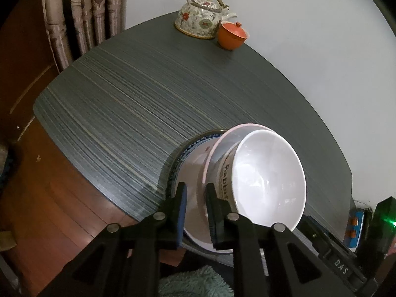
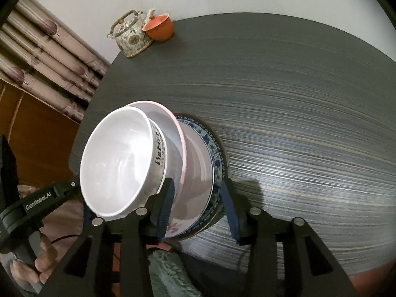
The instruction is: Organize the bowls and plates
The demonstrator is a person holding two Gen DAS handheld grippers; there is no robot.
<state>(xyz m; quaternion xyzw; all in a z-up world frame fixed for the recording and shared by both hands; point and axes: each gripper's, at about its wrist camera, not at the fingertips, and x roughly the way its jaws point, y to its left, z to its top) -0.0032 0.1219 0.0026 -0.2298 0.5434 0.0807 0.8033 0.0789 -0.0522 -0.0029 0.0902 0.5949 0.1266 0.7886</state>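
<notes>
At the near edge of the dark table (image 1: 148, 86) stands one stack. A blue-patterned plate (image 1: 195, 142) is at the bottom, with a white flowered plate (image 2: 198, 160) on it. Above that come a pink-rimmed bowl (image 1: 222, 143) and a white lettered bowl (image 1: 267, 173) nested in it. My left gripper (image 1: 196, 186) straddles the plate rims on the stack's left side, its jaws slightly apart and not pressing. My right gripper (image 2: 198, 181) straddles the rims on the right side of the stack, its jaws wider, with clear gaps to the plates.
A flowered teapot (image 1: 198, 17) and an orange lidded cup (image 1: 231, 34) stand at the table's far edge by the white wall. A curtain (image 1: 81, 12) and wooden furniture are to the left. A fuzzy teal cloth (image 1: 198, 282) lies below the table edge. A hand (image 2: 37, 267) holds the left gripper.
</notes>
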